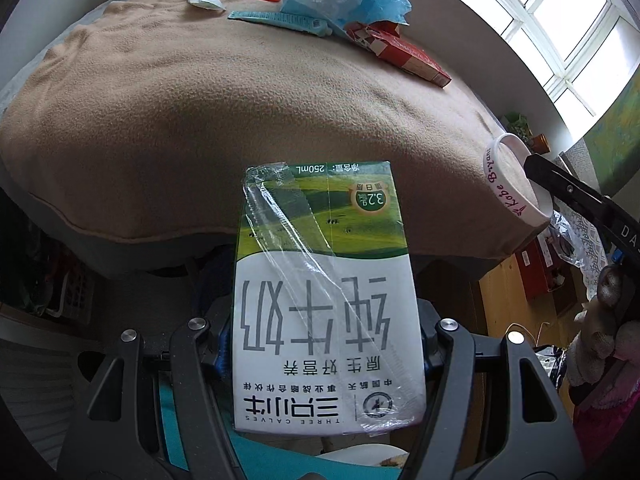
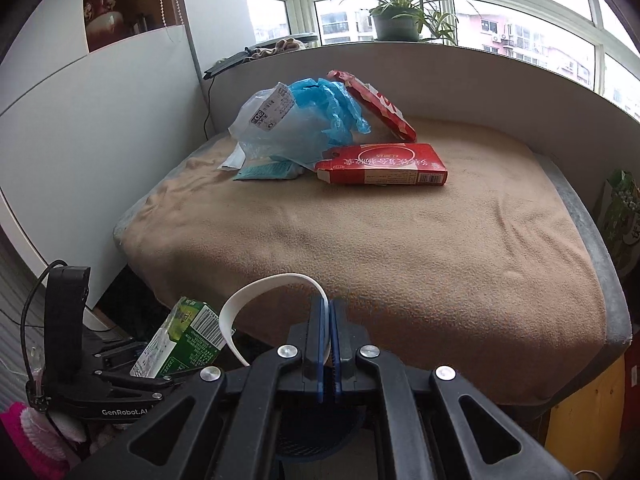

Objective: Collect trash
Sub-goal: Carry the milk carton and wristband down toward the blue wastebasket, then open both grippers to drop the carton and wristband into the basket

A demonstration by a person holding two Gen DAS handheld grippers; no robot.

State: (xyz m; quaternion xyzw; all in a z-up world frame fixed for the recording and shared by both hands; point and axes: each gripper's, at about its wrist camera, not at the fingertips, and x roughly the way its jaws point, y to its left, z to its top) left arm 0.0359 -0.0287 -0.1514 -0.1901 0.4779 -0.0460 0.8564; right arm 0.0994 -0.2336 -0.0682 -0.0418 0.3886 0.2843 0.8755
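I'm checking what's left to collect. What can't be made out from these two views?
- Contents of the plastic bags: crumpled film hides them in both views.
- Teal packet: bags cover most of it, right wrist view.
- Milk carton base: the left gripper and carton block it.

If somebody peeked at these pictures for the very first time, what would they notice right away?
Probably the green and white milk carton, gripped upside down by the left gripper just off the front edge of the tan blanket. Next, the white wristband pinched in the shut right gripper. Then the heap at the blanket's far end: a blue plastic bag beside two red boxes.
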